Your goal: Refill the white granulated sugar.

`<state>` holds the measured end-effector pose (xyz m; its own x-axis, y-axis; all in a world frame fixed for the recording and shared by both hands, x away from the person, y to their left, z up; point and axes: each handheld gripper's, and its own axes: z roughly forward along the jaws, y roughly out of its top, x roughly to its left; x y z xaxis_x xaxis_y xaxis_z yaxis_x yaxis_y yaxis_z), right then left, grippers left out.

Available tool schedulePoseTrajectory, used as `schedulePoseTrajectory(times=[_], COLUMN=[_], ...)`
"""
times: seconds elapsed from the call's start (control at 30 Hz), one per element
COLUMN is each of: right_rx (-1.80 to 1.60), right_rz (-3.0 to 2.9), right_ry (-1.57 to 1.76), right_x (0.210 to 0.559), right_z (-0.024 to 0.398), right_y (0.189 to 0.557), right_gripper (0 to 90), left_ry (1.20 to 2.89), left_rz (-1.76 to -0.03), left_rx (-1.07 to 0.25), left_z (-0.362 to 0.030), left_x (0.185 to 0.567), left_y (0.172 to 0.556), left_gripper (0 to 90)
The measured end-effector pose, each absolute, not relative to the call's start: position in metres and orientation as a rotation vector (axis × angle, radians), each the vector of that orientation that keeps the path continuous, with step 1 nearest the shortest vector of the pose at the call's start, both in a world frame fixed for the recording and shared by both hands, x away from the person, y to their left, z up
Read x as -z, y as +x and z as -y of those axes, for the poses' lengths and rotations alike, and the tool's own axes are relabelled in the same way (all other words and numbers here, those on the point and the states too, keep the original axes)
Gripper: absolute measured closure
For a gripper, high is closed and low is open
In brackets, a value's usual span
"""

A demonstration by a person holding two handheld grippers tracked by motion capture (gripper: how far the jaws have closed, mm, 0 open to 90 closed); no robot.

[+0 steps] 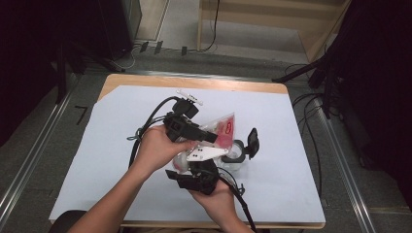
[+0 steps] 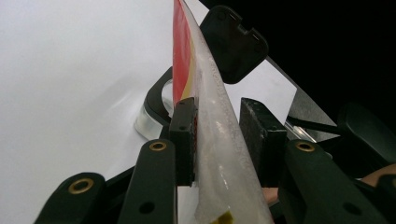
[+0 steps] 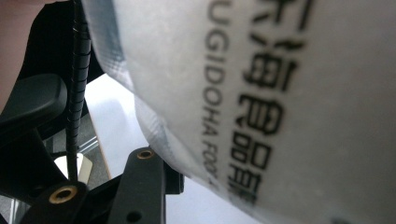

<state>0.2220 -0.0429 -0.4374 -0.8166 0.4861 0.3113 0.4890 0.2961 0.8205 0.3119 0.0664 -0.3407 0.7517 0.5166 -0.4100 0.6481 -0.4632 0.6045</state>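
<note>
Nearest the table's near edge, the right gripper (image 1: 201,167) clamps the lower part of a clear plastic bag (image 1: 221,128) with red print; in its own view the printed film presses right against the lens. Just beyond, the left gripper (image 1: 206,137) pinches the bag's sealed edge between its pads (image 2: 184,135). A clear container (image 1: 236,153) with its black lid (image 1: 253,141) hinged open stands just right of the bag. The white table cover (image 1: 272,126) lies bare towards the far edge and both sides.
</note>
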Motion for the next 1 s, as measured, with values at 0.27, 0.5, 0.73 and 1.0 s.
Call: schedulePoseTrajectory(times=[0.27, 0.5, 0.73, 1.0], right_rx=[1.593, 1.605, 1.61, 1.595], right_rz=[2.538, 2.526, 2.537, 2.549], right_ry=[-0.944, -0.952, -0.94, -0.935], right_x=[0.4367, 0.4364, 0.4371, 0.4355], right_z=[0.0445, 0.0439, 0.0431, 0.0438], right_y=[0.2221, 0.2241, 0.225, 0.2257], right_gripper=[63.0, 63.0, 62.9, 63.1], left_ry=[2.181, 2.2, 2.199, 2.198], left_rz=[-0.864, -0.884, -0.878, -0.862], left_rx=[0.216, 0.215, 0.205, 0.193], left_z=[-0.0645, -0.063, -0.0634, -0.0632], left_x=[0.3393, 0.3374, 0.3374, 0.3361], left_y=[0.3128, 0.3157, 0.3162, 0.3161], left_gripper=[69.2, 70.9, 72.3, 71.5])
